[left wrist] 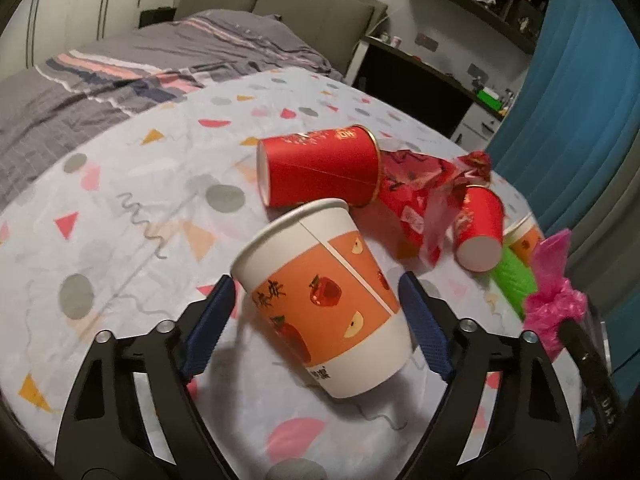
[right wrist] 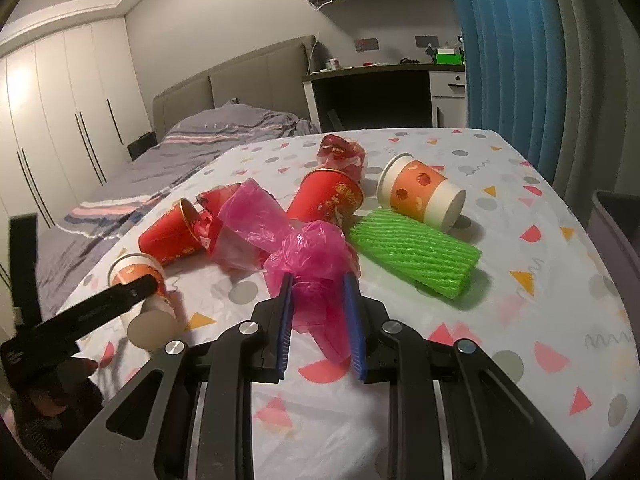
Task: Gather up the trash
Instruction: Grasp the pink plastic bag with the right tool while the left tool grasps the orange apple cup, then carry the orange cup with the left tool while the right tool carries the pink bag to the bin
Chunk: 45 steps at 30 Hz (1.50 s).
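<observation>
Holding the pink plastic bag (right wrist: 308, 256) between my right gripper (right wrist: 318, 320) jaws, nearly closed, I bracket the near orange cup (left wrist: 324, 304) with my wide left gripper (left wrist: 316, 320), not yet pressing. Red cups (left wrist: 320, 168), green foam net (right wrist: 416, 252) and wrappers remain on the table (right wrist: 520, 320).

Left gripper (left wrist: 316, 304): jaws spread wide, blue pads clear of what lies between them.
Right gripper (right wrist: 318, 296): jaws narrowed, pads pinching a crumpled pink plastic bag (right wrist: 308, 252).

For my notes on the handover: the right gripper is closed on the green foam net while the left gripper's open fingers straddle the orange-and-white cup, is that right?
Not quite: the right gripper is closed on the pink plastic bag, as the right wrist view shows; the green foam net lies untouched beside it. The left gripper does straddle the orange-and-white cup.
</observation>
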Available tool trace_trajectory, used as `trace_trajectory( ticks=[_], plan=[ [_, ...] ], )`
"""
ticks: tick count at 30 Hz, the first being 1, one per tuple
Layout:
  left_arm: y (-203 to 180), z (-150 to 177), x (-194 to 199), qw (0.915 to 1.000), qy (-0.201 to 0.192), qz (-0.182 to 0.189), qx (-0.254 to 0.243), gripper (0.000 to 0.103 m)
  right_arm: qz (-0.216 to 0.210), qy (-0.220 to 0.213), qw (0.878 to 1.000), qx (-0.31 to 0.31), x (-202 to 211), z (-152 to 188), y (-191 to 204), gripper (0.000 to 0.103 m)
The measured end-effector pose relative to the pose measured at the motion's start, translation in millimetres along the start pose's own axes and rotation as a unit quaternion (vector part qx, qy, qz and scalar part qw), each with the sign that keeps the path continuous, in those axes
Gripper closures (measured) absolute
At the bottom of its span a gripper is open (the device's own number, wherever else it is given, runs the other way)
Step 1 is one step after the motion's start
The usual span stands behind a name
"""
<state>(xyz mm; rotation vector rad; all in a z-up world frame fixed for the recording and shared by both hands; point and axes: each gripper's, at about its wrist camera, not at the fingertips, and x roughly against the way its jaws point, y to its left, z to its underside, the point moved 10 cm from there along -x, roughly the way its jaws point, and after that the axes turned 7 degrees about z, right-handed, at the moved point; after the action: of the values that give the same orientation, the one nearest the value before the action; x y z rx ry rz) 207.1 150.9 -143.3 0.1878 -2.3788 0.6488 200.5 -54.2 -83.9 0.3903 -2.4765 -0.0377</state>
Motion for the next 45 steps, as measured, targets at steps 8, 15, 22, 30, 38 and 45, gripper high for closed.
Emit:
trace_trajectory(
  ticks=[8, 15, 22, 30, 38, 45],
  plan=[
    [-7.2, 4.9, 3.3, 0.9996, 0.006, 0.026, -0.009, 0.039, -0.012, 0.004, 1.000, -0.010, 7.5, 7.8, -4.0, 0.078],
    [-21.7, 9.9, 23.4, 0.9982, -0.007, 0.055, -0.020, 0.040, -0.008, -0.009, 1.000, -0.013, 24.4, 10.0, -11.6, 0.078],
    [-57.1, 15.3, 49.8, 0.9942, -0.025, 0.085, -0.061, 0.040, 0.003, -0.018, 0.999, -0.026, 40.9, 12.0, -28.7, 0.078],
    [-97.3, 27.4, 67.0, 0.9875, -0.036, 0.110, -0.107, 0.040, 0.013, -0.035, 0.999, -0.039, 66.6, 11.6, -50.5, 0.078],
    [-131.6, 39.0, 74.3, 0.9802, -0.038, 0.139, -0.136, 0.040, 0.029, -0.048, 0.997, -0.051, 87.3, 13.2, -72.6, 0.078],
    [-160.6, 49.2, 75.8, 0.9735, -0.034, 0.158, -0.161, 0.040, 0.042, -0.062, 0.995, -0.066, 103.4, 12.3, -93.2, 0.078]
  ],
)
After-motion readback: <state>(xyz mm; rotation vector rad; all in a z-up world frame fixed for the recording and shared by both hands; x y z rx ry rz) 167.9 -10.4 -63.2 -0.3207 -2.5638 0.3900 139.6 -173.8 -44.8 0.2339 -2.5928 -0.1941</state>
